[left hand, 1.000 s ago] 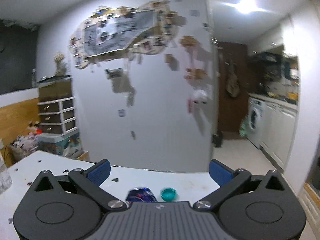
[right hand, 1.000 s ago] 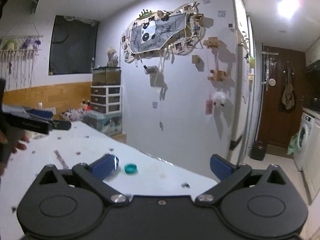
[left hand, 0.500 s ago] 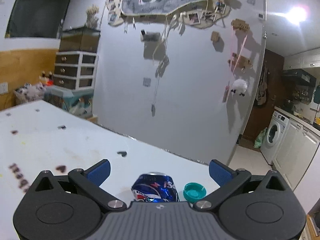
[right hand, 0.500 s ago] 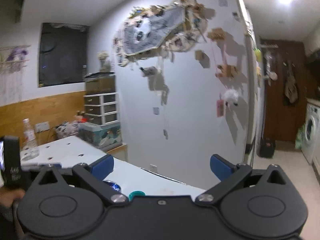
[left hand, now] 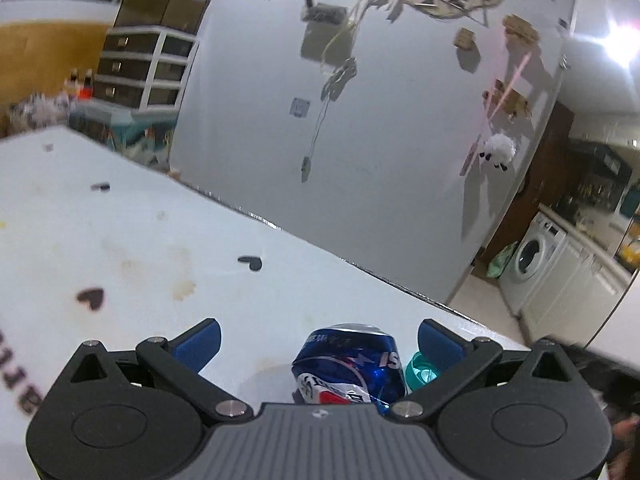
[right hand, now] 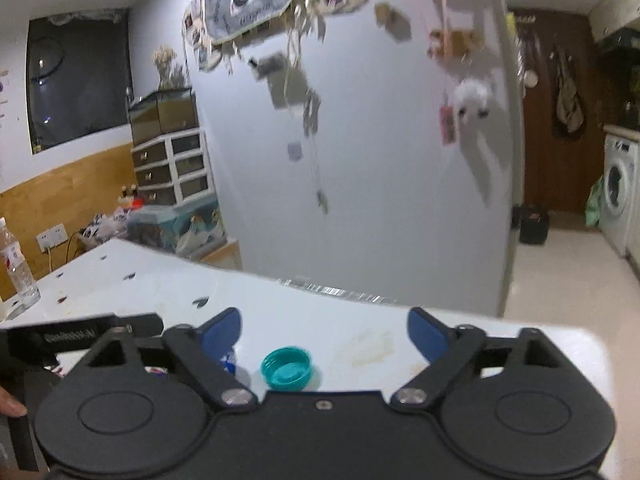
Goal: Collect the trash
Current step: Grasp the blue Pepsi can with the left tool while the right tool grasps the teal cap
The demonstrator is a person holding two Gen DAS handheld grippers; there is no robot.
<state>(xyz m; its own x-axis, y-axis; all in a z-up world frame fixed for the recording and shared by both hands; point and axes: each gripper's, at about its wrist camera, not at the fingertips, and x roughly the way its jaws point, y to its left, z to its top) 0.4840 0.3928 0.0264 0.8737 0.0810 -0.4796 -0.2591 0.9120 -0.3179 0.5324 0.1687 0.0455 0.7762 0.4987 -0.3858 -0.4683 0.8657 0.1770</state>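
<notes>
Two pieces of trash: both sit close together near the counter's [left hand: 120, 240] far corner, one lined up with each of my tongs.
Counter: white, stained, with small dark heart marks; it fills the low half of both wrist views.
Crushed can [left hand: 348, 364]: blue, dented, standing roughly upright, so its long axis runs up and down. In the left wrist view it lies at 12 o'clock, between the blue pads but nearer the 1 o'clock pad.
Left tongs [left hand: 320, 340]: spread wide, pads clear of the can on both sides, gripping nothing.
Right tongs [right hand: 324, 332]: jaws closing at this moment but still wide, with the cap between them and untouched.
Teal bottle cap [right hand: 286, 368]: lies flat, hollow side up, at 11 o'clock ahead of my right tongs, nearer the left pad. In the left wrist view it peeks out just beside the can at 2 o'clock, partly behind my right-side pad.
Nearer hand: I judge the left for the can, the right for the cap.
Coming move: I think each set must slide slightly sideways to centre its piece before pinching.
Risk: the flat cap gives little to bite on.
</notes>
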